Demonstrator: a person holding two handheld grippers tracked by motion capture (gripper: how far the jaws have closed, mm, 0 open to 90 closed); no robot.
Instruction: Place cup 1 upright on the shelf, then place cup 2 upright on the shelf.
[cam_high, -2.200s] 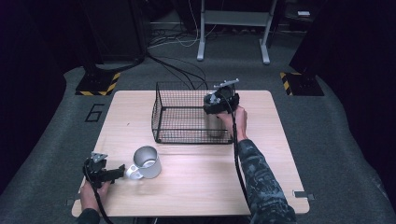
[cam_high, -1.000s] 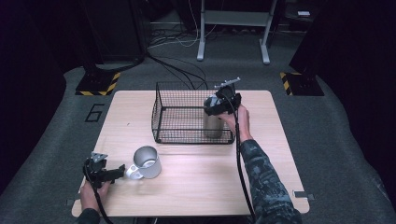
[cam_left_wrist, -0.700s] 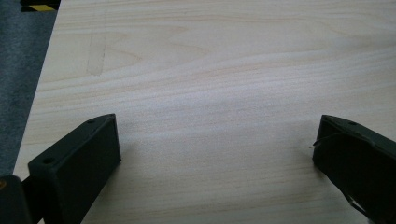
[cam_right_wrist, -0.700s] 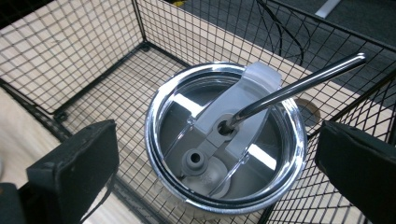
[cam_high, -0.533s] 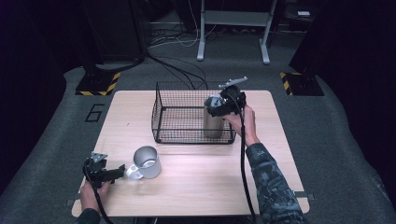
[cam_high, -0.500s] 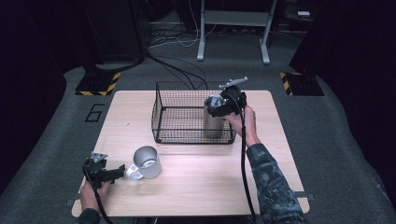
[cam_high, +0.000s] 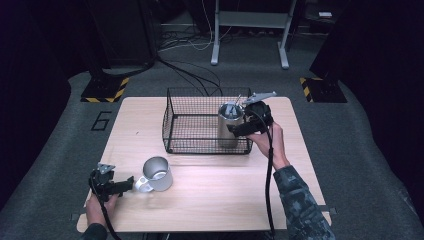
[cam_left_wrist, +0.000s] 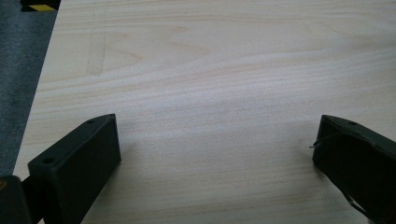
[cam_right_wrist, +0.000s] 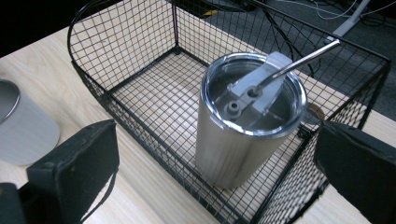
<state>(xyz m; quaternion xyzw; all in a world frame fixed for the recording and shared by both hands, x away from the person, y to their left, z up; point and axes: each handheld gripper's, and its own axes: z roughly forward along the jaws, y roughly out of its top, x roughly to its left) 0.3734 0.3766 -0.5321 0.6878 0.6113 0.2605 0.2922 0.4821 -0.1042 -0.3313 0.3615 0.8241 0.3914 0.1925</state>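
A steel tumbler with a clear lid and a metal straw stands upright in the right end of a black wire basket. My right gripper hovers at the basket's right front corner, open, and its jaws are wide apart on either side of the tumbler without touching it. Over bare wood at the table's front left, my left gripper is open too. It points at the handle of a grey metal mug lying just to its right. Nothing sits between the left gripper's jaws.
The basket sits at the back middle of the wooden table, and the mug is out in front of it. Dark floor, cables and a stand lie beyond the table's far edge.
My right gripper has drawn a little up and to the right, away from the tumbler, which stays standing in the basket. The left gripper and the mug have not moved.
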